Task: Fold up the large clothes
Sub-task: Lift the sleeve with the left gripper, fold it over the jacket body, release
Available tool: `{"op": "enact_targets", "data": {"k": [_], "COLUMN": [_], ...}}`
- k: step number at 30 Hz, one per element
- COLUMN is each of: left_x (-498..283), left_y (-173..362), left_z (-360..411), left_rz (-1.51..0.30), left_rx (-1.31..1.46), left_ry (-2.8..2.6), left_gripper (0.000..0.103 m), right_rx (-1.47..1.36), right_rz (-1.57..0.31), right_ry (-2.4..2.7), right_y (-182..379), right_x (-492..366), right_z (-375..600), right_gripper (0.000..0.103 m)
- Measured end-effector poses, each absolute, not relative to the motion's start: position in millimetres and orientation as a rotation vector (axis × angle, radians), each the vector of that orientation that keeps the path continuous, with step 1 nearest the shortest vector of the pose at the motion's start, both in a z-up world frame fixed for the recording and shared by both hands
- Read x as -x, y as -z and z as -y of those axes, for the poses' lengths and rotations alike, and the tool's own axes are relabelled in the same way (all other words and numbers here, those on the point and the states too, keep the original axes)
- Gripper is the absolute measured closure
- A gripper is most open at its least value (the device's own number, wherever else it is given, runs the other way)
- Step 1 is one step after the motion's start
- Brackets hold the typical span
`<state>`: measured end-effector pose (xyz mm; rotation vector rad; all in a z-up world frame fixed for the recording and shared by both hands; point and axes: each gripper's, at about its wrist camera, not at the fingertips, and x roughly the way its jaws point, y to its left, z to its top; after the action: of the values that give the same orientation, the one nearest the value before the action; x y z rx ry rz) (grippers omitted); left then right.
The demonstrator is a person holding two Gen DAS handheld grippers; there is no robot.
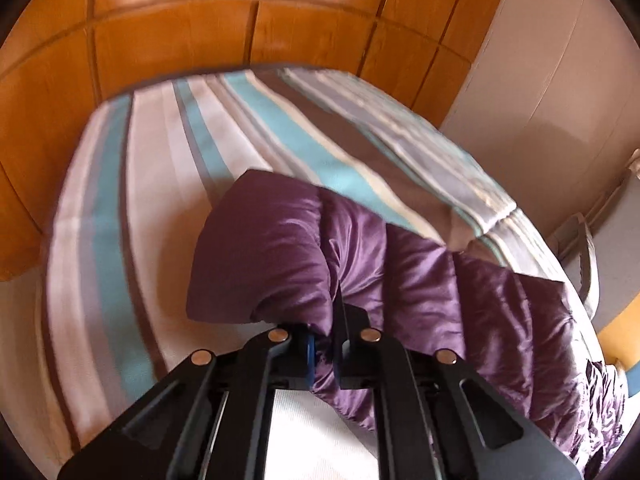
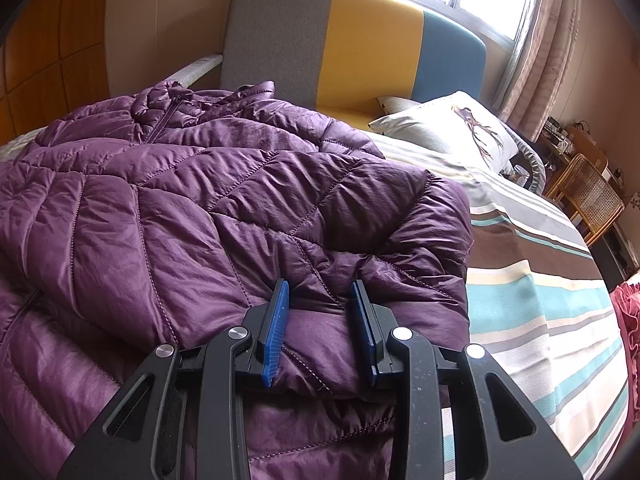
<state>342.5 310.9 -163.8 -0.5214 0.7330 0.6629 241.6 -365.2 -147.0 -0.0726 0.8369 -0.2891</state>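
A purple quilted down jacket (image 2: 208, 200) lies spread on a bed with a striped cover (image 2: 536, 292), its collar and zip toward the grey, yellow and blue headboard (image 2: 360, 52) and a white pillow (image 2: 444, 128) off to its right. The left tool (image 1: 324, 344) is pinched fully together on a fold of the jacket's edge (image 1: 280, 248) (the cloth bunches up just beyond the fingers), with wooden wardrobe panels (image 1: 168, 40) behind the bed. The right tool (image 2: 320, 320) stands partly apart, its blue pads (image 2: 276, 332) pressed on a puffy bulge of the jacket between them.
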Motion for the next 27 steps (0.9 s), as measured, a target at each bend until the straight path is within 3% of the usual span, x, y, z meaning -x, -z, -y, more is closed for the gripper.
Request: {"op": "enact_targets", "data": {"k": [6,12,27], "left_x": [-333.1,-332.1,-308.8], "left_y": [110.5,69.5,72.8], "left_z": [-255.7,-153.3,43.2], "left_rz": [-0.57,-0.472,-0.499], "left_rx": [0.361,0.137,-0.144], "left_ry": [-0.616,-0.398,0.032], "left_gripper": [0.098,0.097,0.097], "right_rx": [0.072,0.07,0.068], "right_rz": [-0.837,-0.837,-0.837], "right_ry": [0.289,0.288,0.287], "right_y": [147.1,147.1,147.6], "right_x": [-241.6,-241.5,-241.8], "right_z": [365.4,365.4,365.5], "right_gripper": [0.071,0.071,0.071]}}
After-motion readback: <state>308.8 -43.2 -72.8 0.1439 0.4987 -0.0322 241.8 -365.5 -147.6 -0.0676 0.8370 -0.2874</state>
